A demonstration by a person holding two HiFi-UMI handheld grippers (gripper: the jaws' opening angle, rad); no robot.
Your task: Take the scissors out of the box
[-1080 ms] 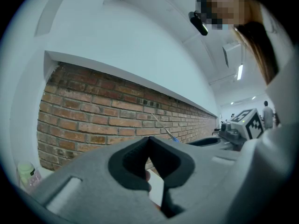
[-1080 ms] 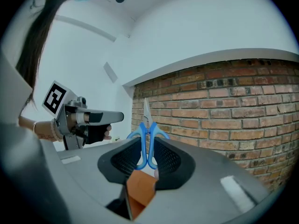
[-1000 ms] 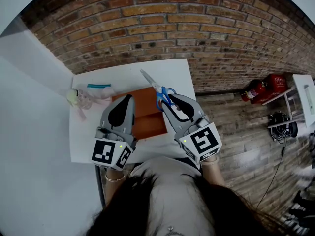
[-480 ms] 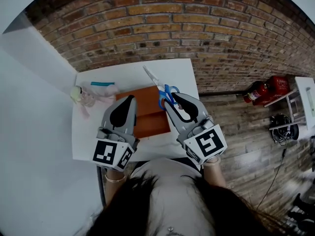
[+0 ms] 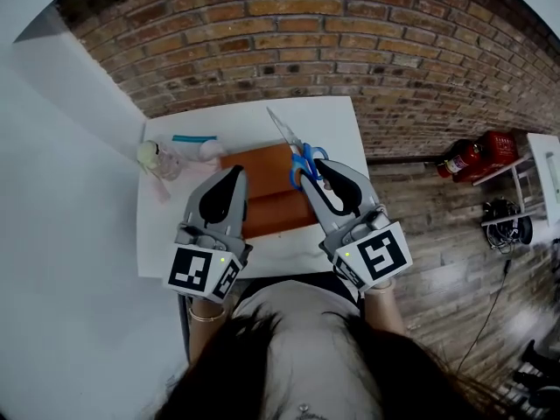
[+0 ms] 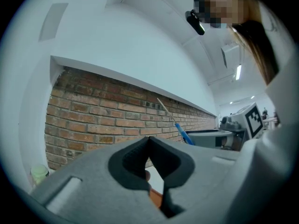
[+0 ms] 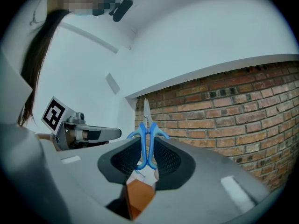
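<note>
The scissors (image 5: 304, 157) have blue handles and pale blades that point away toward the brick wall. My right gripper (image 5: 319, 171) is shut on the handles and holds them above the right edge of the orange-brown box (image 5: 262, 195). In the right gripper view the scissors (image 7: 146, 139) stand upright between the pads of the right gripper (image 7: 147, 148), with a corner of the box (image 7: 139, 195) below. My left gripper (image 5: 234, 173) hovers over the box's left part, its jaws shut with nothing in them. In the left gripper view the left gripper (image 6: 148, 140) shows its tips touching.
The box lies on a white table (image 5: 332, 121) against a brick wall (image 5: 350, 42). A teal stick (image 5: 194, 138) and a clear plastic item (image 5: 157, 157) lie at the table's far left. A red fire extinguisher (image 5: 472, 157) lies on the wooden floor to the right.
The right gripper has carried the scissors a little higher above the box. The left gripper has shifted slightly toward the box's left edge. Both grips are unchanged.
</note>
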